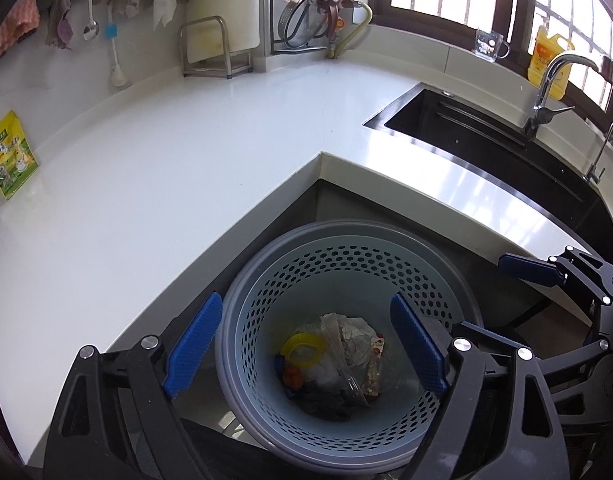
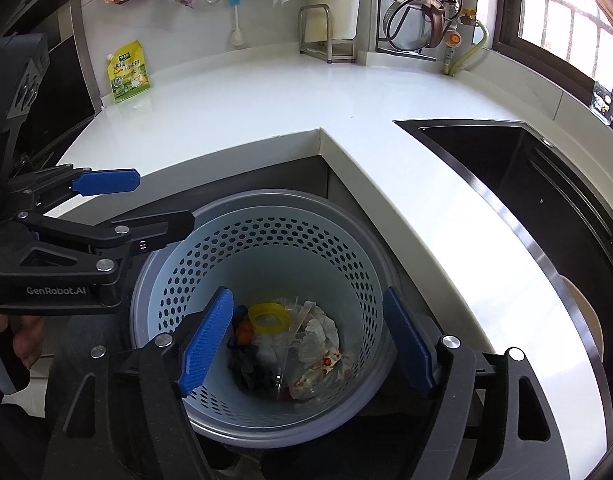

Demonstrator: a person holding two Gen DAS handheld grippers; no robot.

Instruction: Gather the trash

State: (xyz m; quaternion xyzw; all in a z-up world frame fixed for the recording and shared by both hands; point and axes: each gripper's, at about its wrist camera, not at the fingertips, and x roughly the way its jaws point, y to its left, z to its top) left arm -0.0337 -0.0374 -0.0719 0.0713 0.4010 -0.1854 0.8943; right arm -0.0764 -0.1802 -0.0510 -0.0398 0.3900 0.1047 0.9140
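Left gripper (image 1: 306, 340): jaws wide apart with nothing between the 2 blue pads (image 1: 192, 346); it hangs above the open basket at the bottom centre of the left wrist view. In the right wrist view it (image 2: 158, 204) enters from the left edge, held by a hand (image 2: 20, 340) at the lower left.
Right gripper (image 2: 306, 344): jaws apart, nothing clamped; its blue pads (image 2: 206, 342) frame the mouth of the basket at the bottom centre of its own view. In the left wrist view only part of it (image 1: 554, 276) shows at the right edge.
Waste basket (image 1: 386, 280): round, pale blue, wall pierced with hexagonal holes, grey rim; it stands on the floor in the inner corner of the L-shaped counter, lower centre in both views (image 2: 306, 240).
Trash (image 1: 338, 364): lies at the bottom of the basket: a yellow plastic ring (image 1: 302, 350), crumpled white paper, clear plastic film, a printed wrapper with red marks, something dark beneath. Same heap in the right wrist view (image 2: 294, 352).
Counter (image 1: 166, 152): white, glossy, bare across its middle.
Yellow-green pouch (image 1: 10, 156): stands against the wall at the left edge.
Sink (image 1: 486, 136): dark, set in the counter at the upper right, chrome tap (image 1: 546, 88) behind it.
Wall: cloths, a spoon and a brush hang along the top left.
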